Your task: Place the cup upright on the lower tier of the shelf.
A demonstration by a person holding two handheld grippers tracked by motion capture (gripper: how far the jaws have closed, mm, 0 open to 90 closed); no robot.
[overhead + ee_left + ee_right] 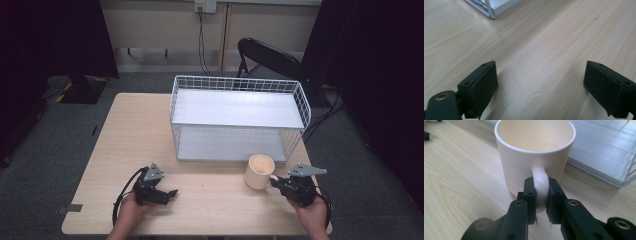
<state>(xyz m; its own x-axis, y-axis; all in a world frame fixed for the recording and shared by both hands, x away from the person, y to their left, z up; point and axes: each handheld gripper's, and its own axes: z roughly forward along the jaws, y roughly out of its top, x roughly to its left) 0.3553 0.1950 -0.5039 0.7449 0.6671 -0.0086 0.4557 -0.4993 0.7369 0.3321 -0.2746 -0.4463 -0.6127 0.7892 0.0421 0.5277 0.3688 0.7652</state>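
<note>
A cream mug point(259, 171) point(534, 152) stands upright on the wooden table point(140, 135), just in front of the wire rack point(238, 118). My right gripper point(278, 181) point(541, 195) is shut on the mug's handle point(540, 181), both pads pressed against its sides. The mug is empty inside. My left gripper point(169, 193) point(540, 82) rests low over bare table at the front left, jaws wide open with nothing between them. A hand holds each gripper from the near edge.
The white two-level wire rack point(604, 150) has flat empty shelves; its corner point(492, 7) lies ahead of the left gripper. A black folding chair point(270, 57) stands behind the table. Dark curtains flank both sides.
</note>
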